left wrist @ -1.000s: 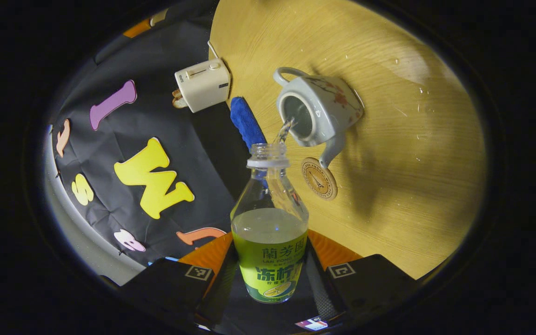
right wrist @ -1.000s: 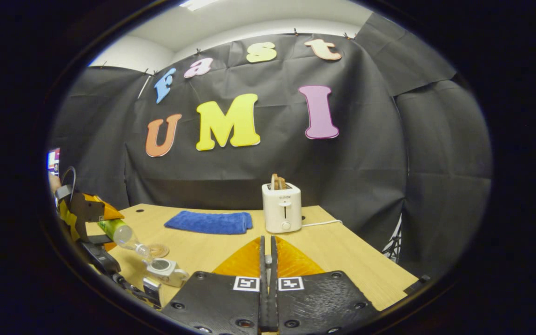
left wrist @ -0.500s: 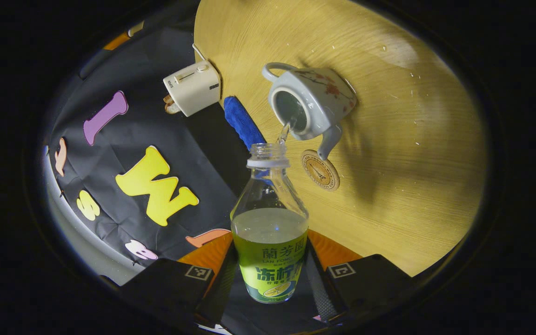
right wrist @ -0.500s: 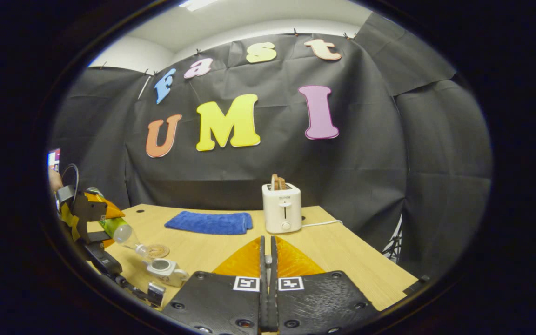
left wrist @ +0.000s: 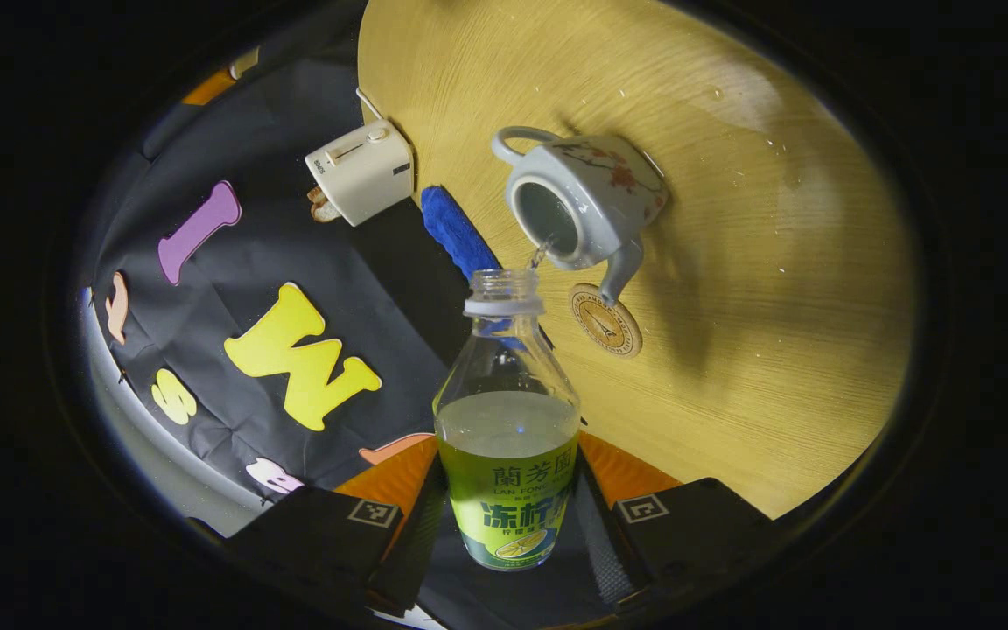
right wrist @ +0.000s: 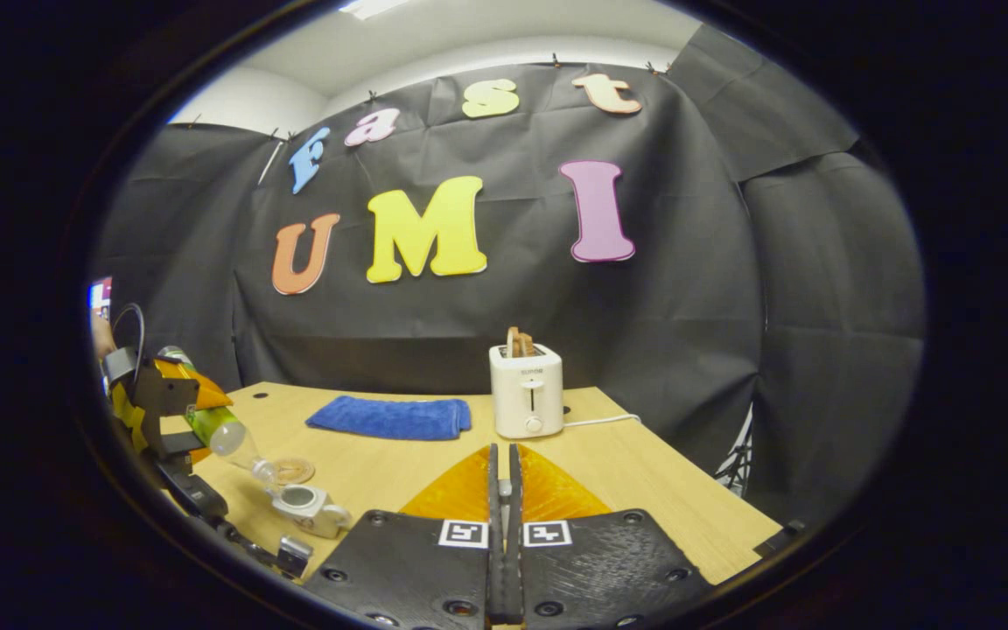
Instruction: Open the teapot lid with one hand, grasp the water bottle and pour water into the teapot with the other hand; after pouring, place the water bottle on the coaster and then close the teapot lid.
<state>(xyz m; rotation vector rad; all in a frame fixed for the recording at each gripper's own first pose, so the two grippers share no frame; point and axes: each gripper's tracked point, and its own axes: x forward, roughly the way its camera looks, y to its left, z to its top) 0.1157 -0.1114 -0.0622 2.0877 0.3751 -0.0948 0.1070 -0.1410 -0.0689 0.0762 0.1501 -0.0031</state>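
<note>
A clear water bottle with a green label is tilted mouth-first toward the white flowered teapot, and my left gripper is shut on its body. A thin stream of water runs from the bottle's mouth into the teapot's open top at its near rim. The round wooden coaster lies by the spout. In the right gripper view the bottle slants over the lidless teapot. My right gripper is shut above the table, with a small pale piece pinched between its fingers, apparently the lid's knob.
A white toaster with toast in it stands at the back of the wooden table, its cord trailing right. A folded blue towel lies to its left. Small water drops dot the table beyond the teapot.
The bottle has shifted slightly against the teapot and the stream has thinned, now landing at the opening's near rim. The right gripper has stayed still.
</note>
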